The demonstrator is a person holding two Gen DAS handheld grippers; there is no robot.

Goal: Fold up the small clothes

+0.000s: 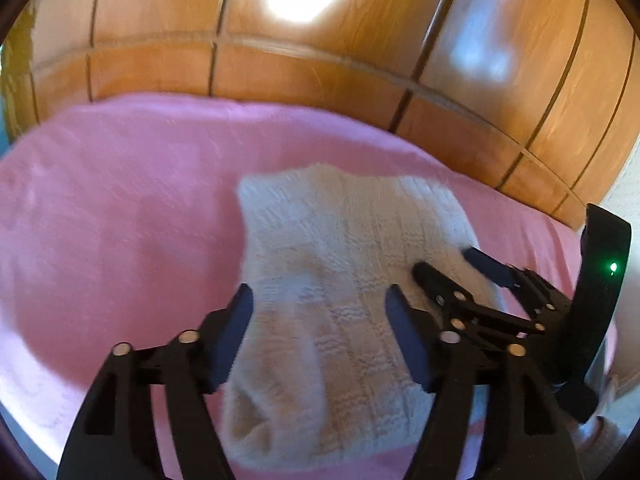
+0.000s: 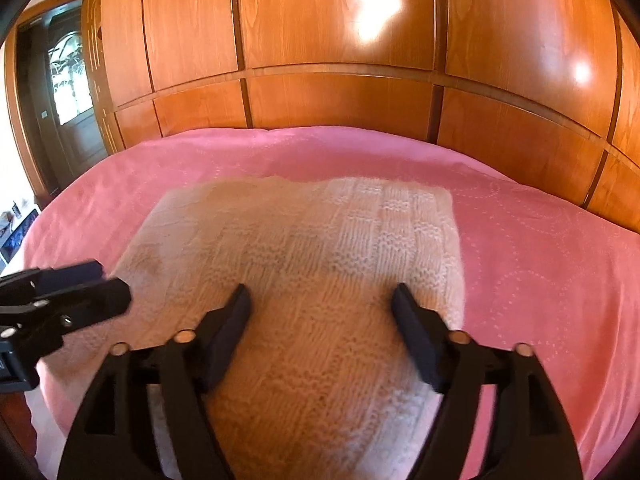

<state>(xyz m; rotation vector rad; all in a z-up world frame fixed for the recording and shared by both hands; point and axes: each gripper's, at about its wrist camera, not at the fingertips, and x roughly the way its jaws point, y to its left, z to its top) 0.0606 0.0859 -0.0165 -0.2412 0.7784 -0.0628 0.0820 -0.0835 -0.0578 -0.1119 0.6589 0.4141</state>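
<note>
- The cream knitted garment (image 1: 344, 300) lies on the pink bedspread (image 1: 120, 208), and it has a pattern of small squares in the knit.
- In the left wrist view the garment reaches from between the fingers of the left gripper (image 1: 320, 308) forward and a little to the right; near the bottom of this view, close to the left finger, an open end like a sleeve or cuff shows.
- In the right wrist view the same garment (image 2: 304, 248) spreads wide in front of the right gripper (image 2: 322, 300) and passes under and between its fingers.
- The left gripper is spread wide, with the garment below the gap; whether the fingers touch the knit, I cannot tell.
- The right gripper is also spread wide over the garment, and it pinches nothing.
- In the left wrist view the right gripper (image 1: 448, 262) comes in from the right side, and its tips lie at the right edge of the garment with a gap between them.
- In the right wrist view the left gripper (image 2: 96, 280) enters from the left, blurred, with its tips at the left edge of the garment.
- The bedspread extends around the garment on all sides, left, right and ahead of both grippers.
- Behind the bed stands a glossy wooden panelled wardrobe (image 2: 336, 60), with bright light reflections on it.
- Far to the left in the right wrist view there is a dark door with a glass pane (image 2: 68, 80).
</note>
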